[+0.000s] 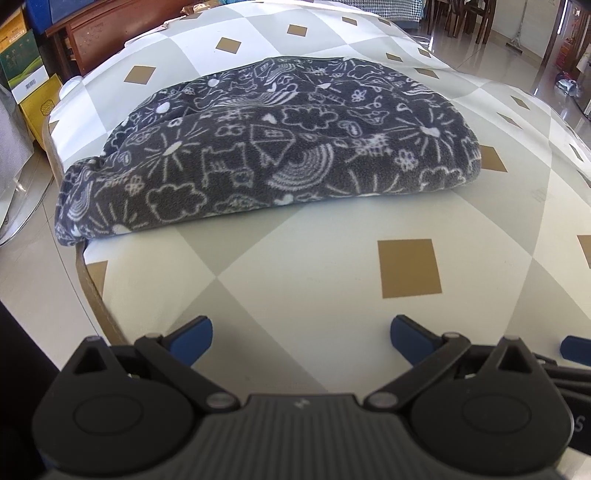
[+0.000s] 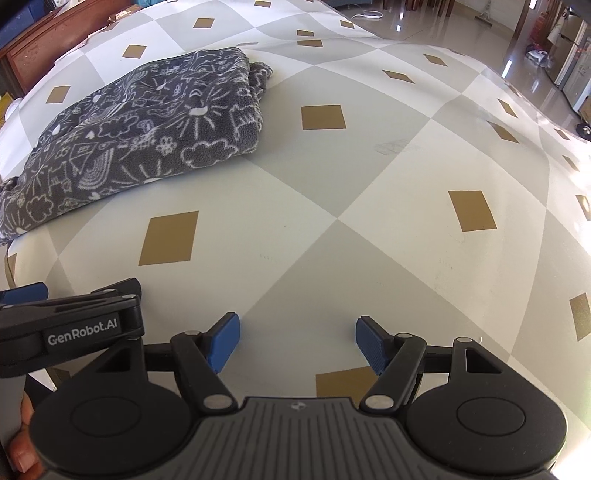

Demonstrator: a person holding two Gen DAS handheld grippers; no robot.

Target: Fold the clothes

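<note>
A dark grey fleece garment (image 1: 258,155) with white doodle prints lies folded in a thick bundle on the table, its left end hanging slightly over the table's edge. In the right wrist view the same garment (image 2: 140,136) sits at the upper left. My left gripper (image 1: 301,341) hovers open over bare tablecloth, well short of the garment, nothing between its blue pads (image 1: 194,341). My right gripper (image 2: 297,343) is also open and empty, to the right of the left gripper (image 2: 74,325), whose black body shows beside it.
The table (image 2: 369,184) wears a grey and white diamond cloth with tan rectangles. Boxes (image 1: 26,74) and a wooden bench (image 1: 110,33) stand beyond the left edge. Glossy floor (image 1: 517,55) and chairs lie at the far right. A hand (image 2: 22,443) shows at the lower left.
</note>
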